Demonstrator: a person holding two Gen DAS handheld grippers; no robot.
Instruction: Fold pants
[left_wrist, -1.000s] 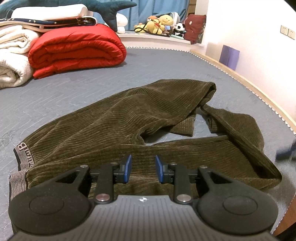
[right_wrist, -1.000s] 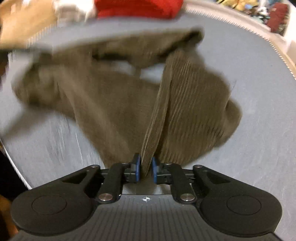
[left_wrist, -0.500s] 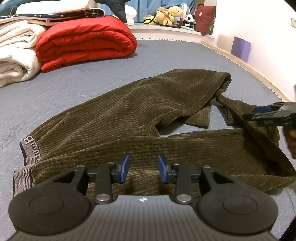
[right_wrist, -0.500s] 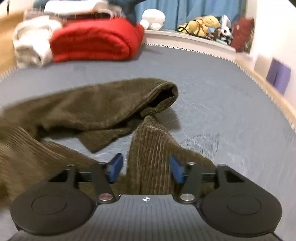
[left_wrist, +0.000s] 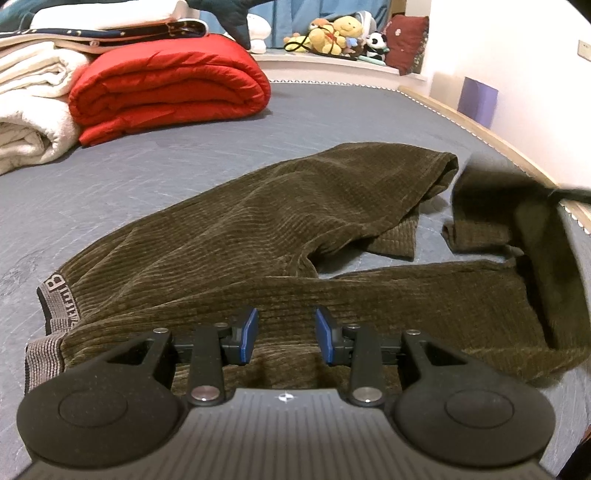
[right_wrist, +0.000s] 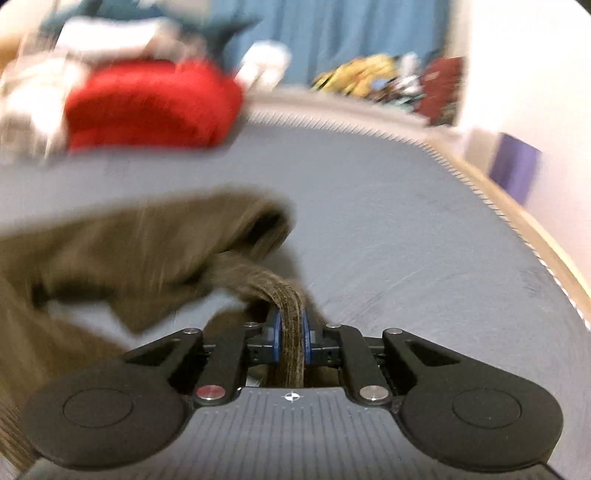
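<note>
Right tongs (right_wrist: 292, 334): closing on a bunched strip of the pants' (left_wrist: 258, 236) leg end; the cloth sits pinched between the blue pads, lifted off the bed (left_wrist: 147, 166).
Left tongs (left_wrist: 284, 341): partly apart, nothing between them, hovering over the near leg close to the waistband (left_wrist: 55, 314).
Pants, position: olive corduroy, spread across the middle of the bed, waistband toward the left edge, legs splayed toward the right edge, one cuff turned under.
Handling (judged): soft, limp, fairly thick cloth; light enough for one pinch, yet it sags and drags; ribbed pile should resist slipping.
Where to take hold (judged): cuff hem and waistband, where doubled fabric gives a firm bite.
Background: red quilt (left_wrist: 166, 88) and white blankets (left_wrist: 33, 110) stacked at the far left corner, well apart from the pants.
</note>
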